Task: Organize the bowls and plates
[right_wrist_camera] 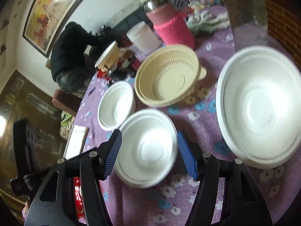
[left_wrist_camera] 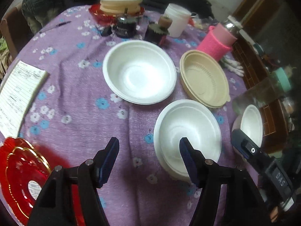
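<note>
White bowl (right_wrist_camera: 148, 148) between right gripper (right_wrist_camera: 149, 152) fingers (right_wrist_camera: 112, 154), untouched.

Round table w/ purple floral cloth (left_wrist_camera: 75, 113) carrying everything. Big white foam bowl (left_wrist_camera: 139, 71) sitting mid-table, tan plastic bowl (left_wrist_camera: 204, 81) just beside it. Nearer white bowl stack (left_wrist_camera: 188, 137) resting close by; another white bowl (right_wrist_camera: 261, 105) lying apart toward edge. Red gold-trimmed plate (left_wrist_camera: 20, 177) sitting at near edge, lined notepad (left_wrist_camera: 17, 94) lying beside it. Pen (left_wrist_camera: 55, 26), dark jars (left_wrist_camera: 125, 26), white tub (left_wrist_camera: 177, 19), pink-sleeved bottle (left_wrist_camera: 216, 43), red tray w/ stacked bowls (left_wrist_camera: 120, 5) crowding far side.
</note>
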{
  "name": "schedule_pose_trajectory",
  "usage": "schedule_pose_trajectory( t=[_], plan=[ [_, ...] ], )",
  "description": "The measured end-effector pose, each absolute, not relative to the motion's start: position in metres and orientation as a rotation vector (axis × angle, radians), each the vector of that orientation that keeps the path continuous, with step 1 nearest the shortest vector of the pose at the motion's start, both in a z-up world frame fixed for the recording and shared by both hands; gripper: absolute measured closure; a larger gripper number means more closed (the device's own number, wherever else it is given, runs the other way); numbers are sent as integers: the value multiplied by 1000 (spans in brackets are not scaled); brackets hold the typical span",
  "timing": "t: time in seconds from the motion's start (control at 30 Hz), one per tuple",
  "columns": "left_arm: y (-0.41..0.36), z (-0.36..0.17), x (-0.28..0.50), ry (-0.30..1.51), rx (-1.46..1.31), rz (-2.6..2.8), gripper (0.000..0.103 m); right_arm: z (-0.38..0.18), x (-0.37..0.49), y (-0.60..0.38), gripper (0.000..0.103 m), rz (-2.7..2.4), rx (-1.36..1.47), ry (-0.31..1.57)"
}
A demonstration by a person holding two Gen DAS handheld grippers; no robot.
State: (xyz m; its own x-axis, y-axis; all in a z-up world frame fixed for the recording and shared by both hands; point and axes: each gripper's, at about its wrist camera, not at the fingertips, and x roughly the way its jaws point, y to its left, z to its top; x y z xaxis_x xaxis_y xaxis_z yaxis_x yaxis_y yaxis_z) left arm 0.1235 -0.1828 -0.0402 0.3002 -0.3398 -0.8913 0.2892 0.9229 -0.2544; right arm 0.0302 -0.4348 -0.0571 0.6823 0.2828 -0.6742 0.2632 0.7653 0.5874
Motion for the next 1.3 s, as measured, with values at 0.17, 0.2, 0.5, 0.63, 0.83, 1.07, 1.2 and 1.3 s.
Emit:
schedule_pose_trajectory(
  t=[0.17, 0.2, 0.5, 0.63, 0.83, 1.07, 1.2, 1.3],
  plan=[
    [-181, -43, 119, 1191, -95, -399, 36, -64, 26, -439, 41, 43, 773, 835],
    [-177, -43, 115, 1178, -116, -389, 36, -66, 26, -439, 41, 40, 782, 839],
    [-180, -50, 111, 1163, -191, -388, 36, -69, 24, -438, 41, 36, 802, 842],
    [-187, -53, 112, 1179, -197, -406, 36, -72, 28, -437, 41, 59, 823, 857],
    [-188, -59, 115, 1205, -250, -416, 36, -75, 28, -438, 41, 54, 838, 856],
    [-199, -61, 112, 1208, -230, -422, 36, -82, 30, -440, 41, 54, 867, 877],
    [-204, -59, 108, 1182, -199, -421, 36, -83, 31, -441, 41, 49, 882, 877],
    [-205, -59, 107, 1168, -178, -411, 37, -85, 32, -442, 41, 34, 882, 877]
  ],
)
